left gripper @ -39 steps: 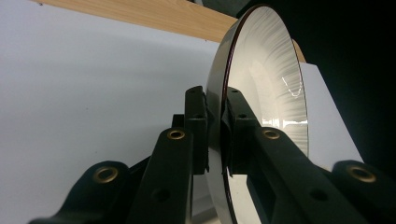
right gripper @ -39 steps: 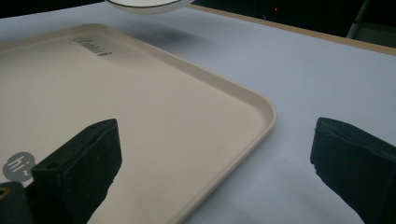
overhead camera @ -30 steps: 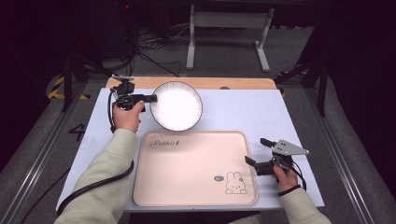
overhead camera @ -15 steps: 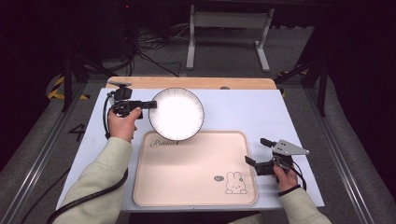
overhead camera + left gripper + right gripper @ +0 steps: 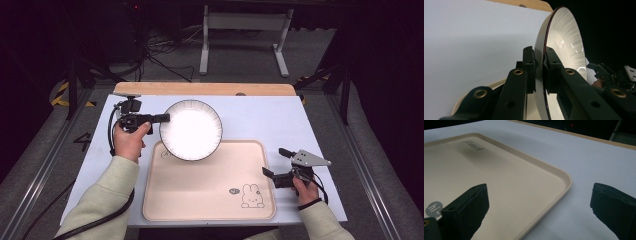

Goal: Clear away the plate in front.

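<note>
The white plate point(image 5: 190, 129) is clamped by its rim in the left tongs point(image 5: 161, 118), with 1 jaw pressed on each face, as is seen plainly in the left gripper view point(image 5: 539, 72). It is held above the desk point(image 5: 260, 117), its near edge already over the far left corner of the beige tray point(image 5: 210, 200). The right tongs point(image 5: 275, 162) stand apart and hold nothing, low beside the tray's right edge; in the right gripper view point(image 5: 537, 207) the tray rim point(image 5: 564, 182) lies between the 2 spread jaws without being touched.

The step in hand is judged to be the carrying of the plate onto the tray. It would be done well if the plate were kept level, since a grip on the rim alone lets a wide plate sag or swing. The plate should be brought over the tray's bare middle, clear of the raised rim, and lowered until its foot rests flat before the jaws are parted. The tongs are then best drawn back sideways along the rim's line, so that the plate is not dragged. The tray could be steadied by the right tongs if it slides.
</note>
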{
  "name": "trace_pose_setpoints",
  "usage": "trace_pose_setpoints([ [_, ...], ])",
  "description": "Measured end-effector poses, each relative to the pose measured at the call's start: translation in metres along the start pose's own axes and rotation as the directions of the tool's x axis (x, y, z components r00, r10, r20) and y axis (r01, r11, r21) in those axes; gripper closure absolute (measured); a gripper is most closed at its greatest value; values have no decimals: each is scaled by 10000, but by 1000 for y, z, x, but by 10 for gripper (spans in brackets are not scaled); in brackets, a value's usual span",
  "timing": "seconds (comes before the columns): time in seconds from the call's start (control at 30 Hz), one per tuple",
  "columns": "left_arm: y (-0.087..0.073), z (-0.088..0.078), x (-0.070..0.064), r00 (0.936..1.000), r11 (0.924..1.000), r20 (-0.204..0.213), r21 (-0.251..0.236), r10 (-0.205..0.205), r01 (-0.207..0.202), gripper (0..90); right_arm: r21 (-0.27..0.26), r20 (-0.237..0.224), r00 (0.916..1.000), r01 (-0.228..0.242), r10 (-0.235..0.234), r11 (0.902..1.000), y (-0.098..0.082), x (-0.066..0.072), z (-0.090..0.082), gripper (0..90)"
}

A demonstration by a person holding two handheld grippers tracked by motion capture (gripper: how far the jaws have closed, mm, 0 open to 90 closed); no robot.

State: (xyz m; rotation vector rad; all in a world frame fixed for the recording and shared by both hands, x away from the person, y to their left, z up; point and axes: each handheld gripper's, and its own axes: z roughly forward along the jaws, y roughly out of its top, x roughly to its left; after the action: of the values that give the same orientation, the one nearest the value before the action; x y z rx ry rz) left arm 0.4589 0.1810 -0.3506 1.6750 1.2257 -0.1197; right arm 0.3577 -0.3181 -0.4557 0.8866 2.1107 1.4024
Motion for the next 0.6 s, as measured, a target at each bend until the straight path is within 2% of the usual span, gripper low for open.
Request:
trace_pose_setpoints([
  [0.1, -4, -7, -2, 9998, 9996, -82, -212, 187, -189, 818, 2, 18, 10000, 0, 0, 10000, 0, 0, 0, 26],
  [0.27, -10, -12, -3, 9998, 9996, 112, -249, 138, -135, 815, 2, 4, 10000, -5, 5, 10000, 0, 0, 0, 26],
  [0.43, -17, -7, 1, 9974, 9995, 647, 70, -302, 298, 815, 5, 14, 10000, 3, -3, 10000, 0, 0, 0, 26],
  [0.53, -22, -4, 0, 9966, 9992, 768, 310, -284, 261, 815, 4, 7, 10000, -2, 2, 10000, 0, 0, 0, 26],
  [0.57, -24, -3, 0, 9969, 9992, 768, 369, -152, 124, 815, 3, 4, 10000, 1, -1, 10000, 0, 0, 0, 26],
  [0.6, -26, -2, -1, 9964, 9990, 811, 406, -240, 208, 814, 4, 1, 10000, 0, 0, 10000, 0, 0, 0, 26],
])
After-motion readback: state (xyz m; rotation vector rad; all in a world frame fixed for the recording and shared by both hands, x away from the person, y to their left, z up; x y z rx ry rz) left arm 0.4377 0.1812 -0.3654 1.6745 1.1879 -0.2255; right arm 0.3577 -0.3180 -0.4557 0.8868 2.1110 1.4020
